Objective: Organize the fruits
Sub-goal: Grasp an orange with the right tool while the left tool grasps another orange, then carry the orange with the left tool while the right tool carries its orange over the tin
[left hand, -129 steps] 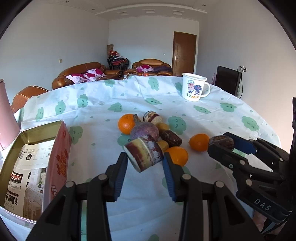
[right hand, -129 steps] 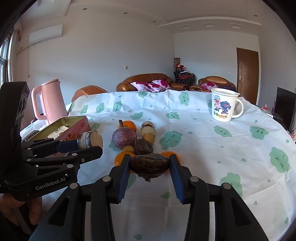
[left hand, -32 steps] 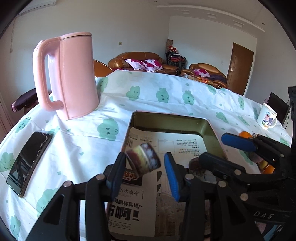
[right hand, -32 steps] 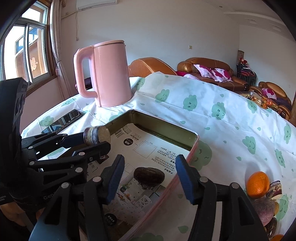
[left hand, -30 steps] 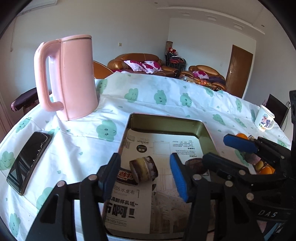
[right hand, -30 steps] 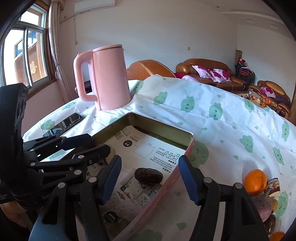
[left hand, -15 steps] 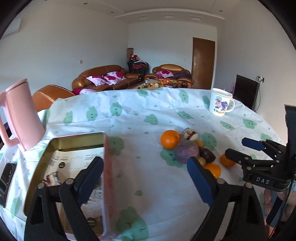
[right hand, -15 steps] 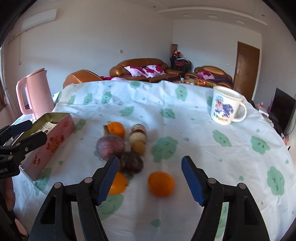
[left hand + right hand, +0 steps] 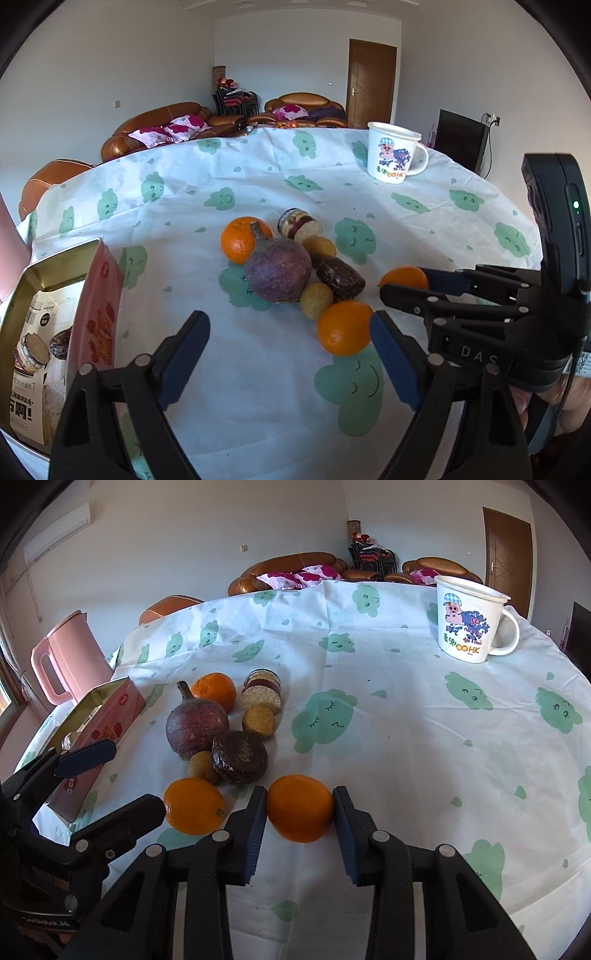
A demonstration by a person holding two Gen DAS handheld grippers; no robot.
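A cluster of fruits lies mid-table: a large purple fruit (image 9: 277,274), a dark brown fruit (image 9: 341,277), oranges (image 9: 238,240), small yellow fruits (image 9: 316,295) and a cut striped piece (image 9: 297,228). My right gripper (image 9: 299,814) is shut on an orange (image 9: 300,806) resting on the cloth; that gripper also shows in the left wrist view (image 9: 404,286). My left gripper (image 9: 288,354) is open and empty, with another orange (image 9: 344,326) just inside its right finger. The pink tin box (image 9: 55,325) at the left holds two fruit pieces.
A white cartoon mug (image 9: 471,618) stands at the far right of the table. A pink kettle (image 9: 70,659) stands behind the tin at the left. The round table carries a white cloth (image 9: 424,738) with green prints. Sofas stand beyond the far edge.
Both grippers dropped their pieces into the tin, then swung right to the fruit cluster. The right gripper has closed on an orange; the left stays open.
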